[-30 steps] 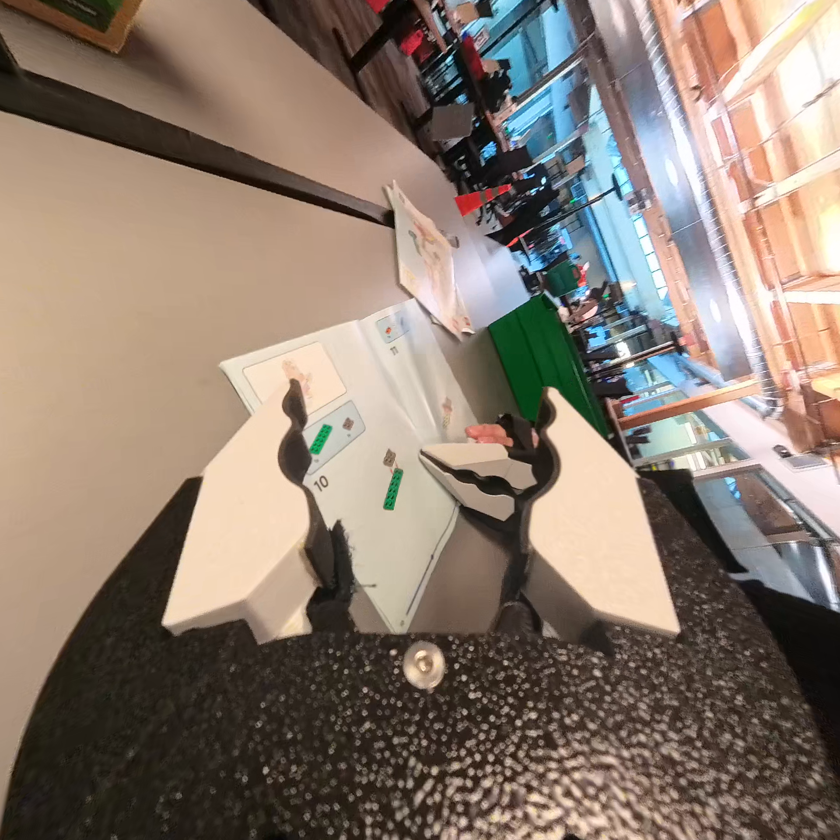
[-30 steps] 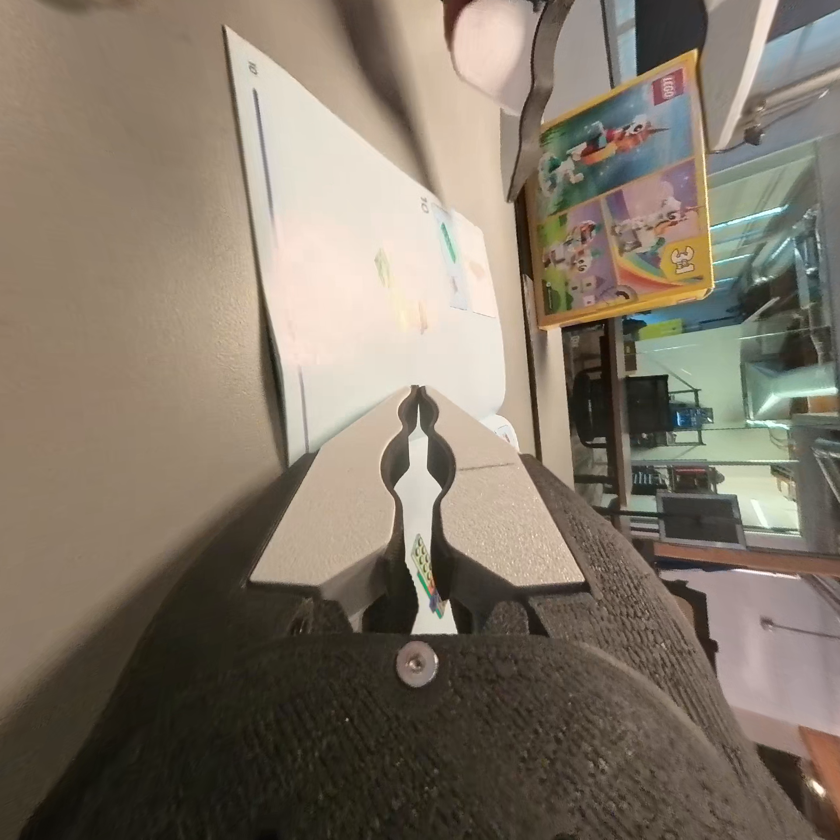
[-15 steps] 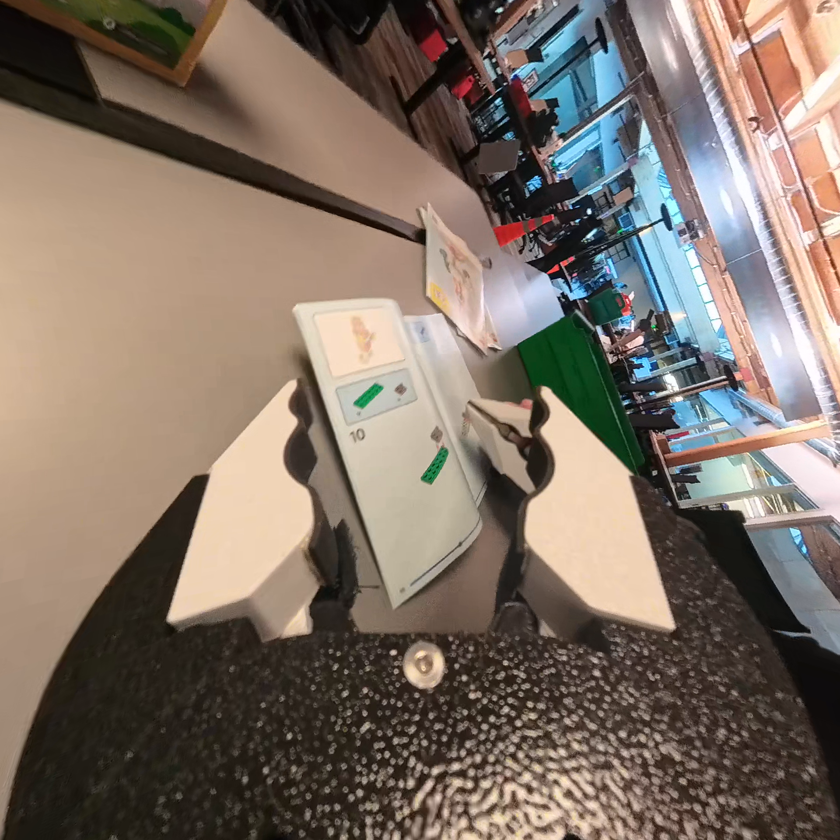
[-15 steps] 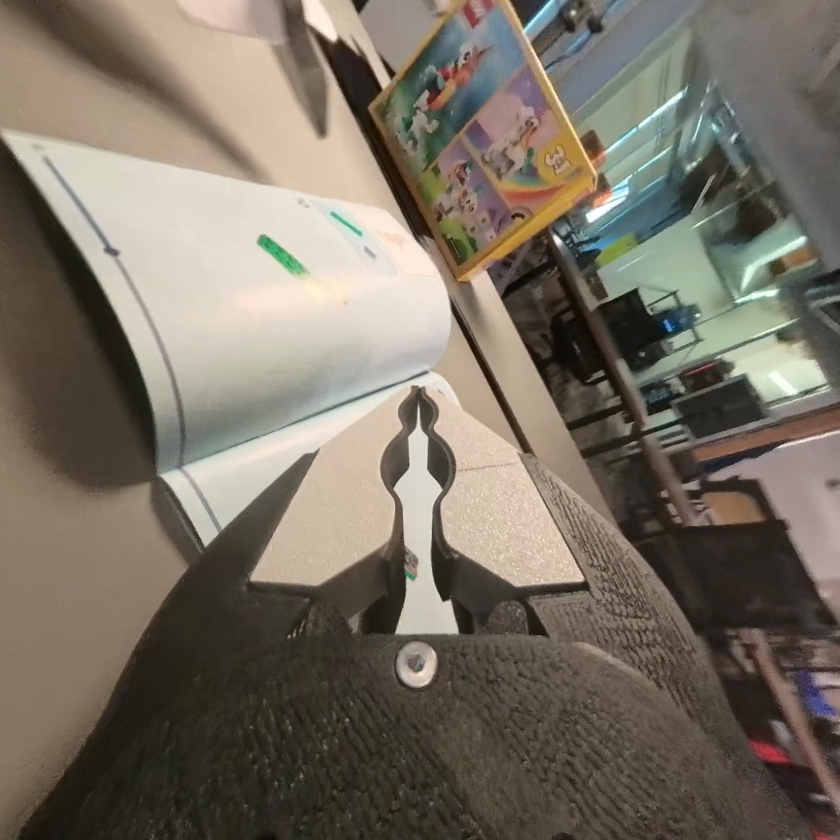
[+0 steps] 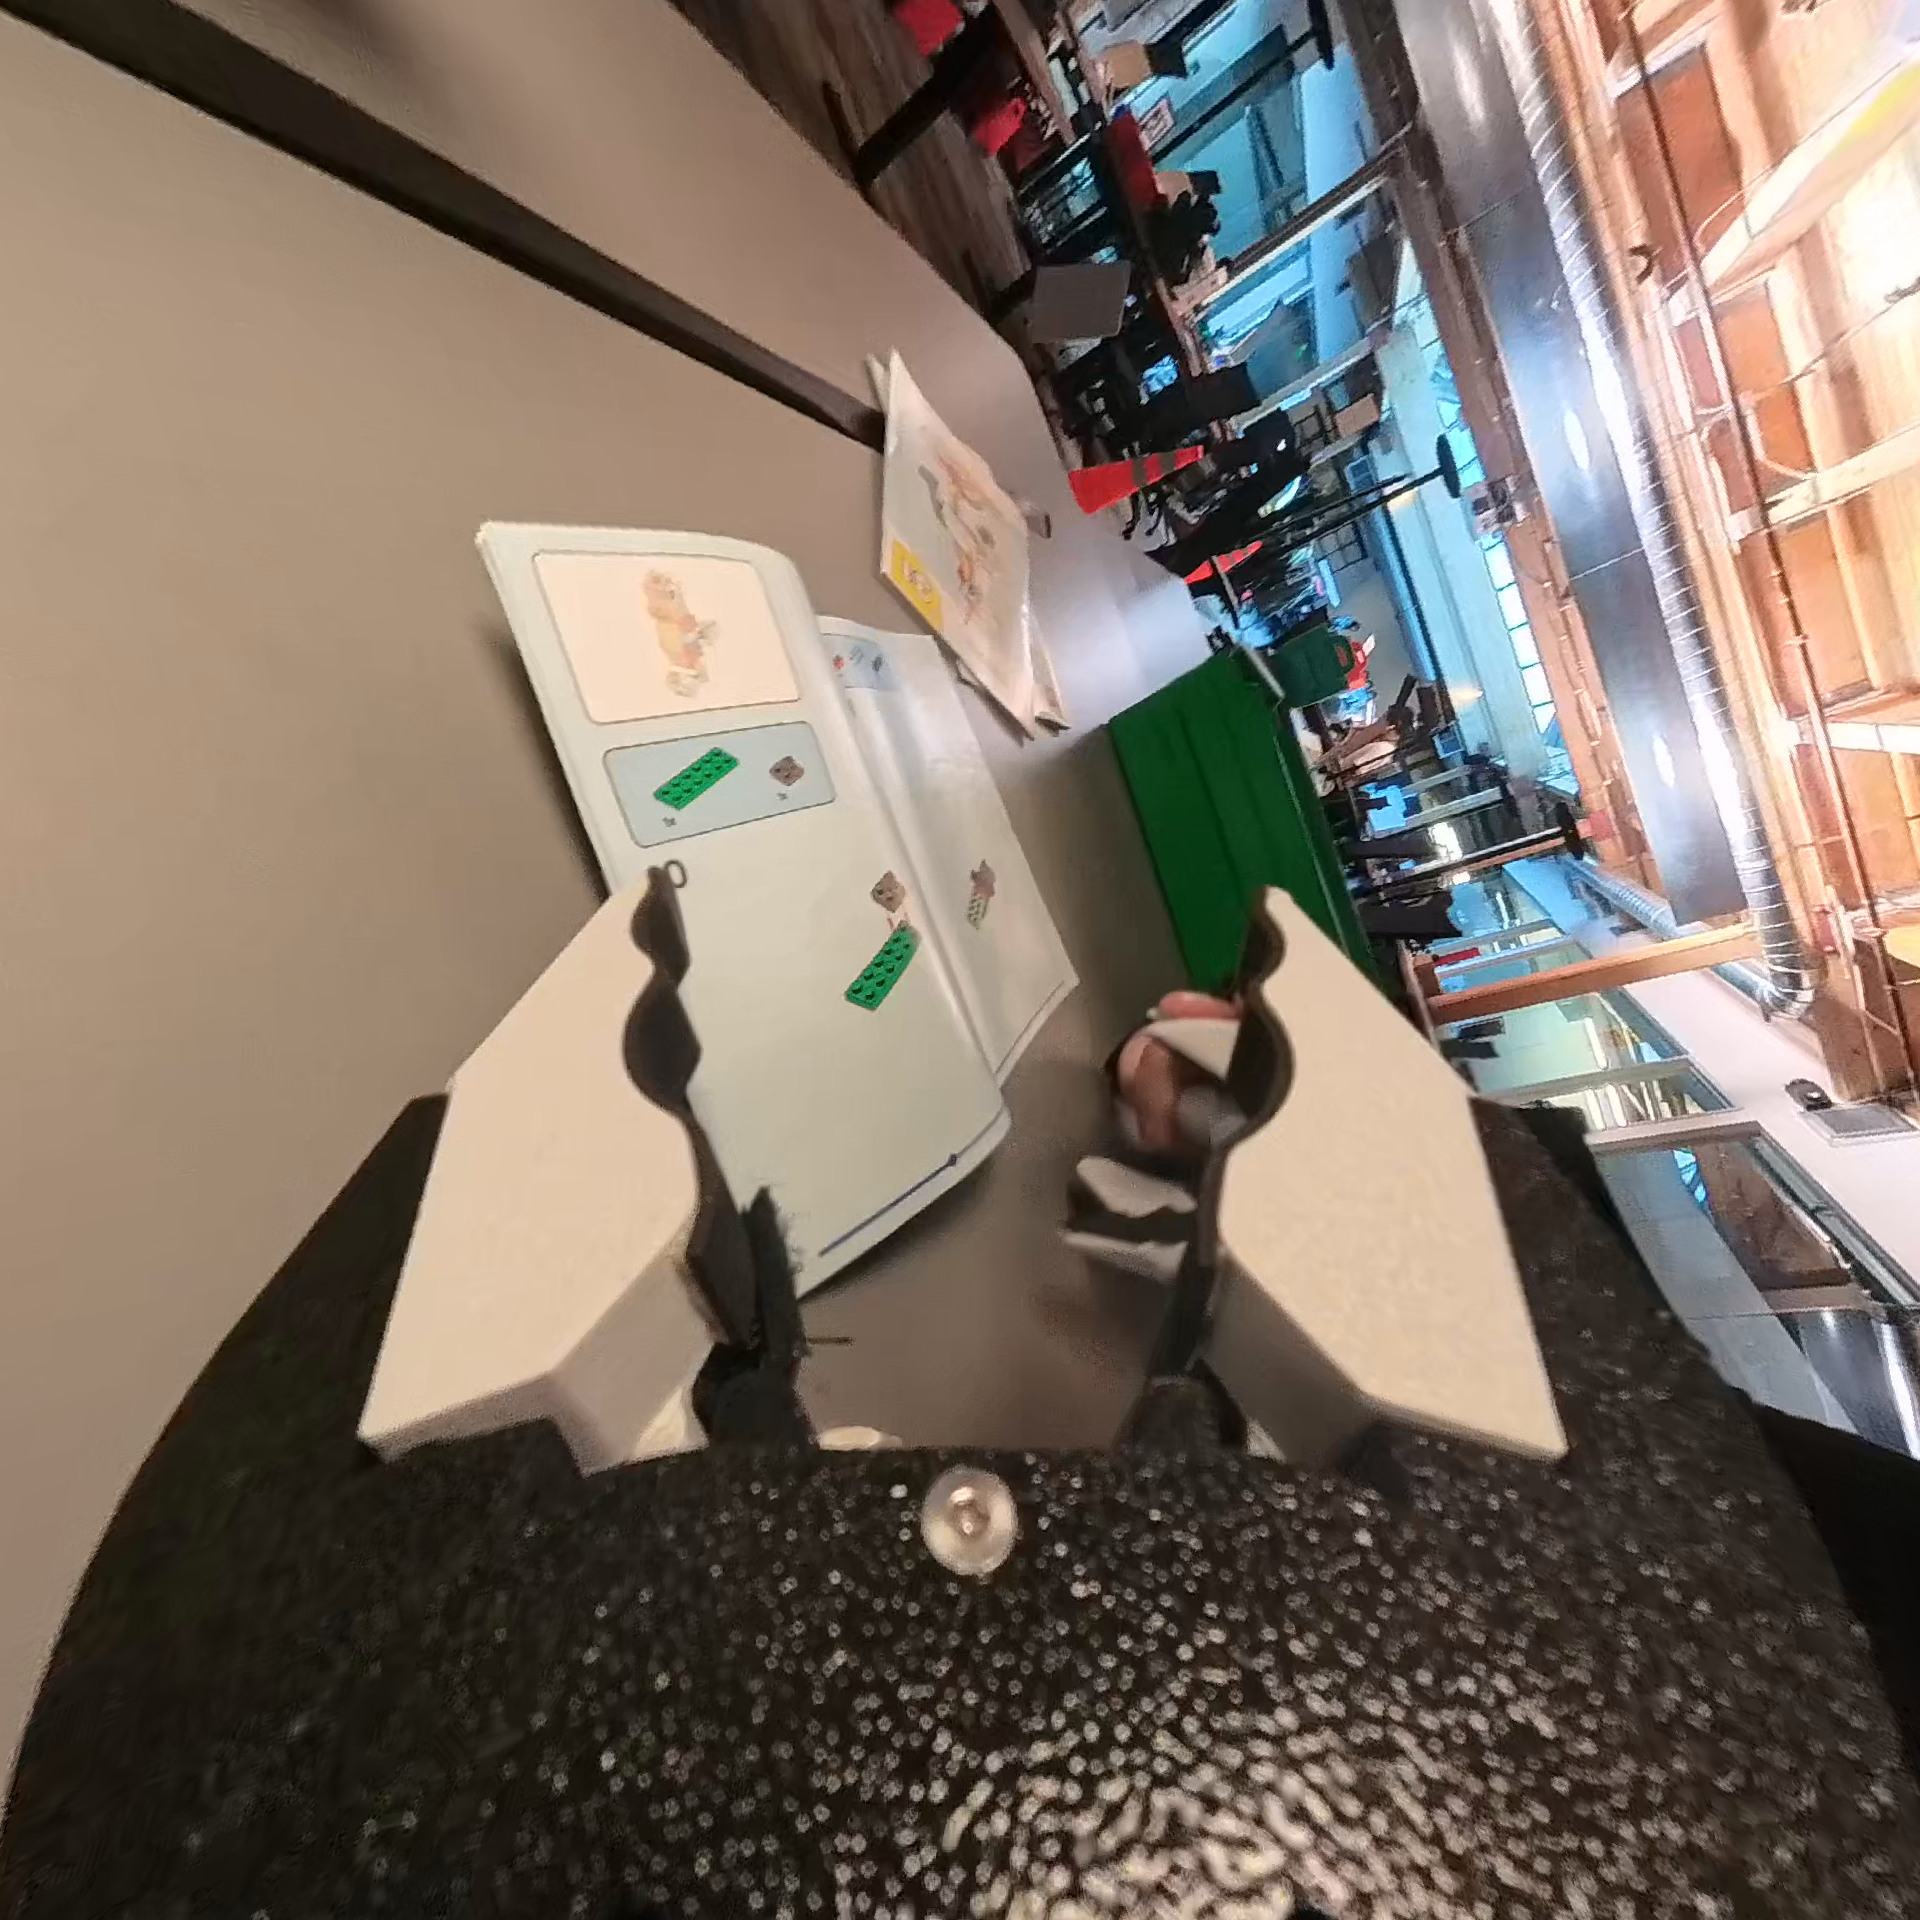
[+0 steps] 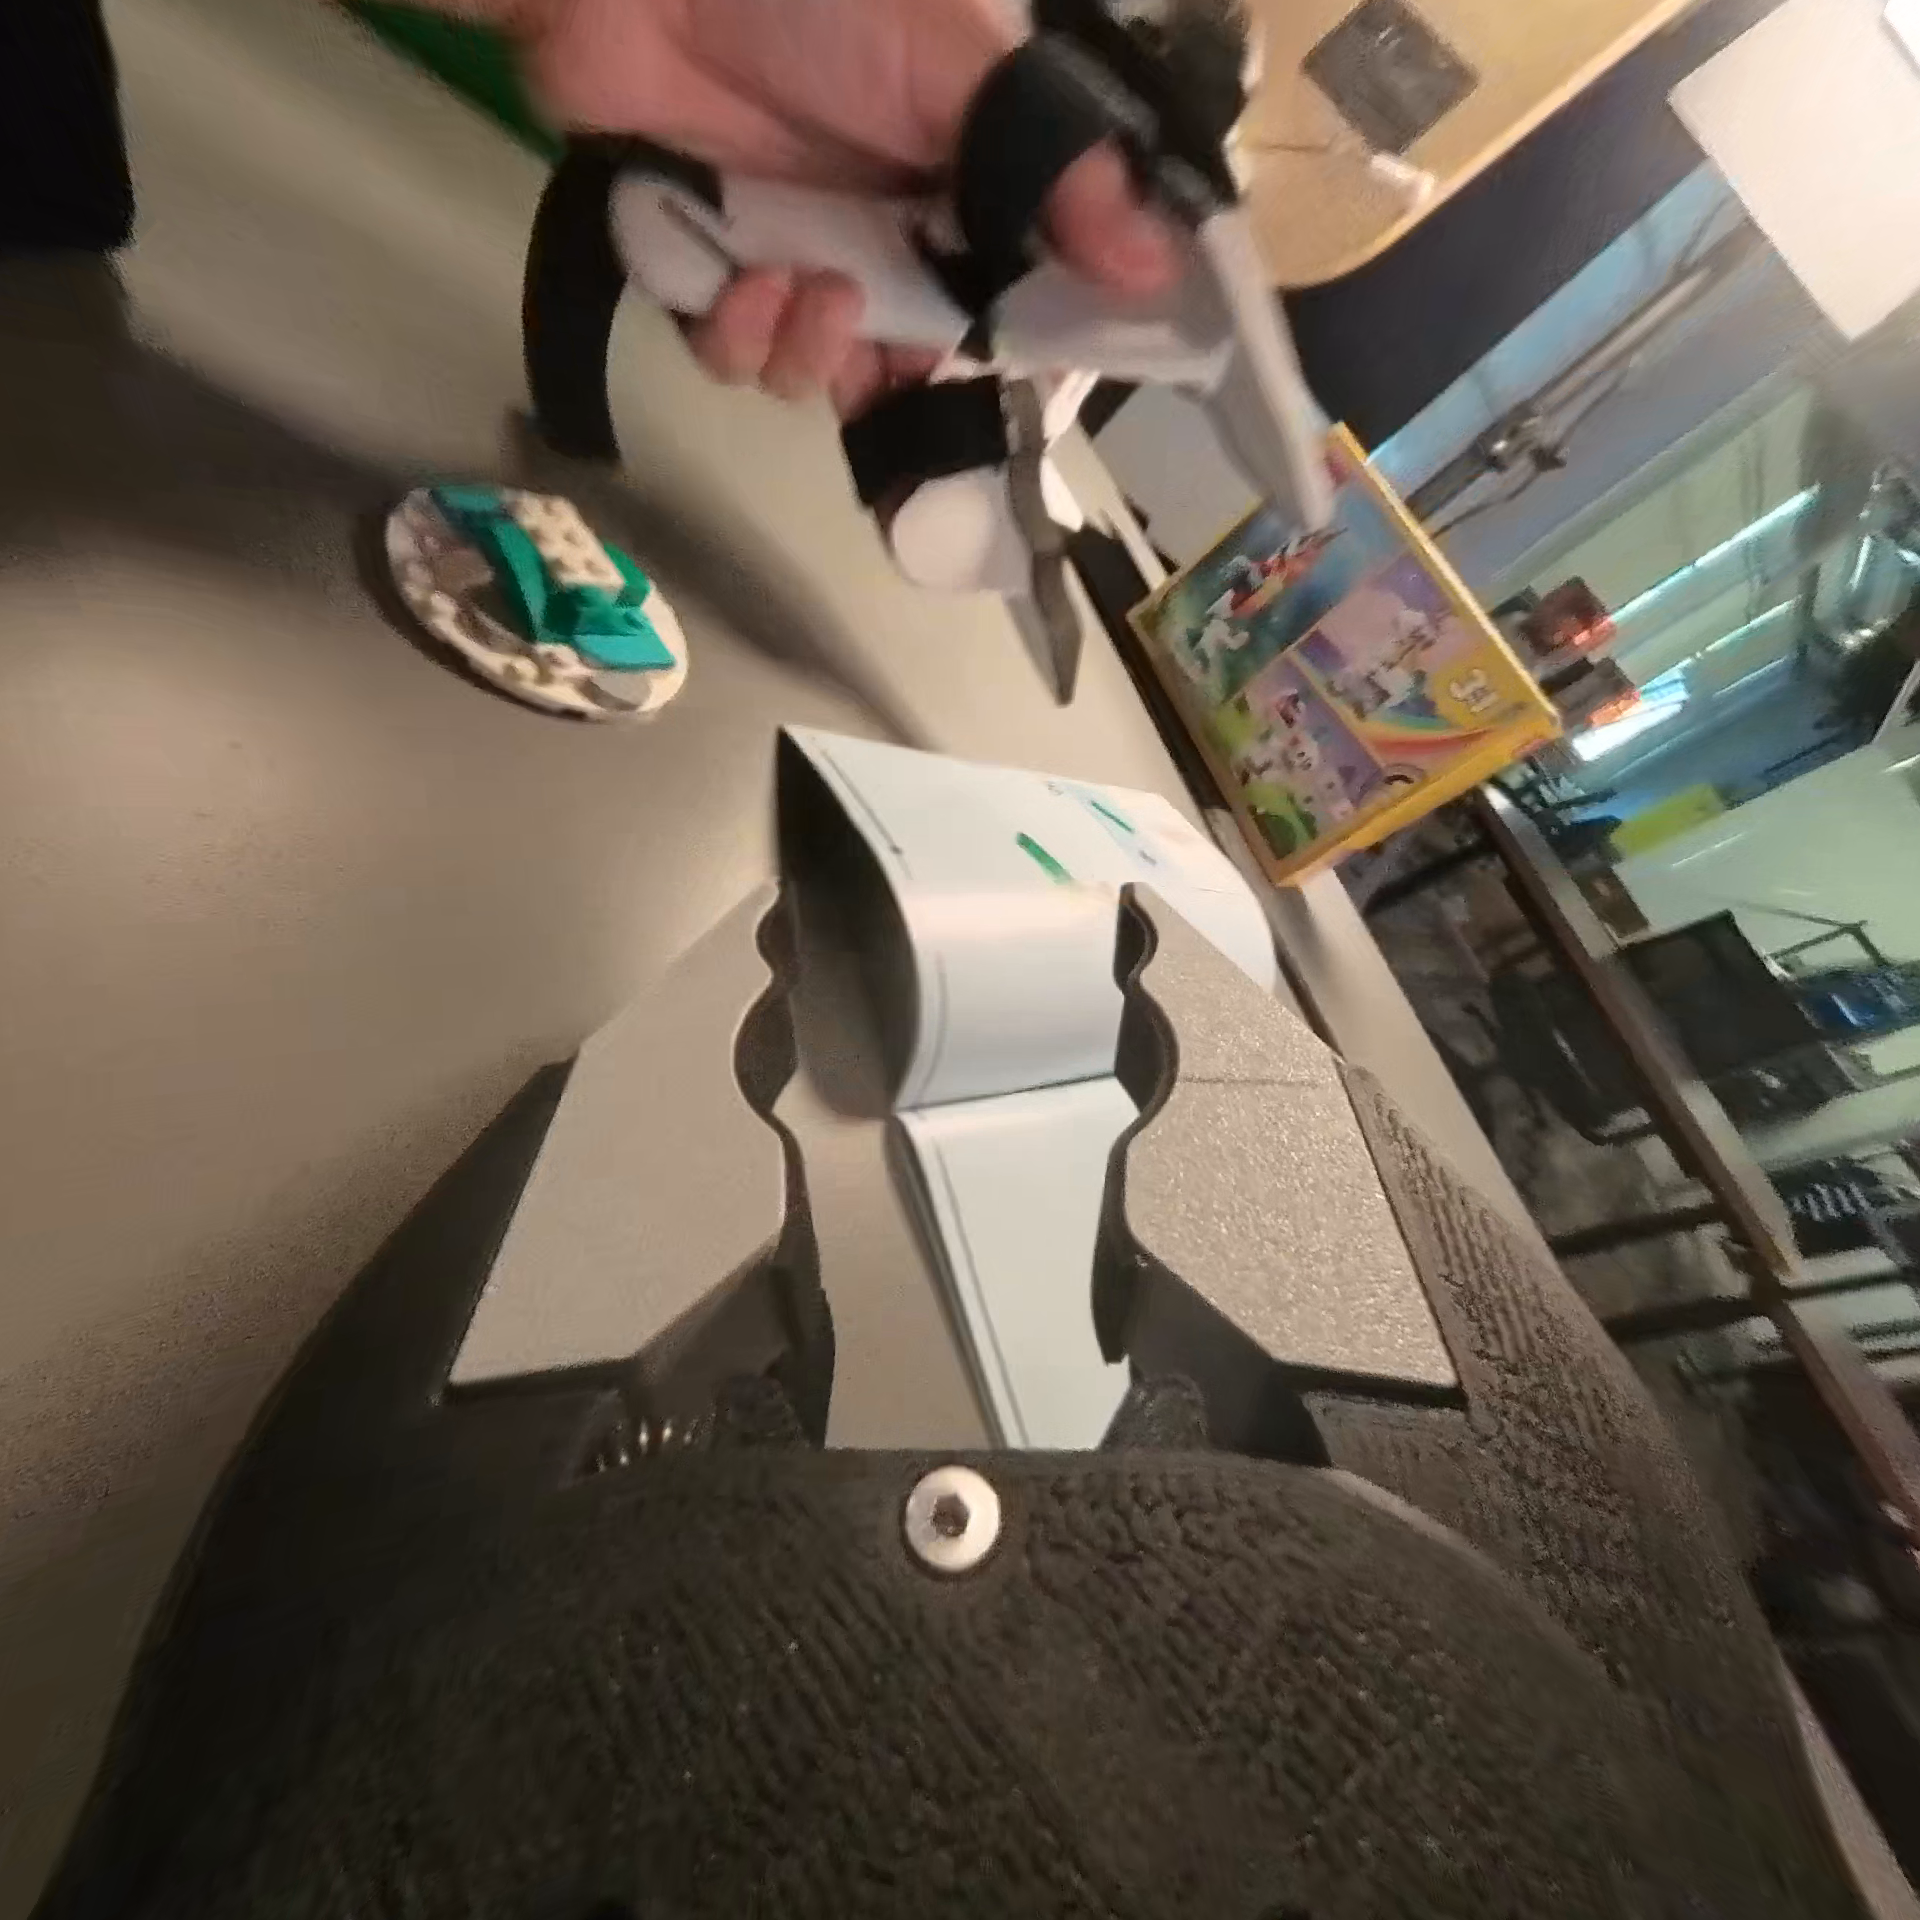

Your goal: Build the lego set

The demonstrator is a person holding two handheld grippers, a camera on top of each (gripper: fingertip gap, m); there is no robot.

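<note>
In the left wrist view the right gripper point(image 5: 1153, 1132) is mostly hidden behind the near white finger point(image 5: 1382, 1195), so how its jaws stand cannot be told there. The instruction booklet point(image 5: 831, 935) has its near corner covered by the other finger. In the right wrist view the hand point(image 6: 821, 114) above the booklet is motion-blurred and cut by the top edge. The small lego build point(image 6: 540, 603), left of the booklet, is too smeared to read its parts.

Grey table point(image 5: 260, 436) fronts a hall (bright windows point(image 5: 1538, 582)).

grey table point(image 5: 260, 540) bears booklets point(image 5: 790, 935), box point(image 6: 1340, 665), perhaps bricks point(image 6: 535, 603).
</note>
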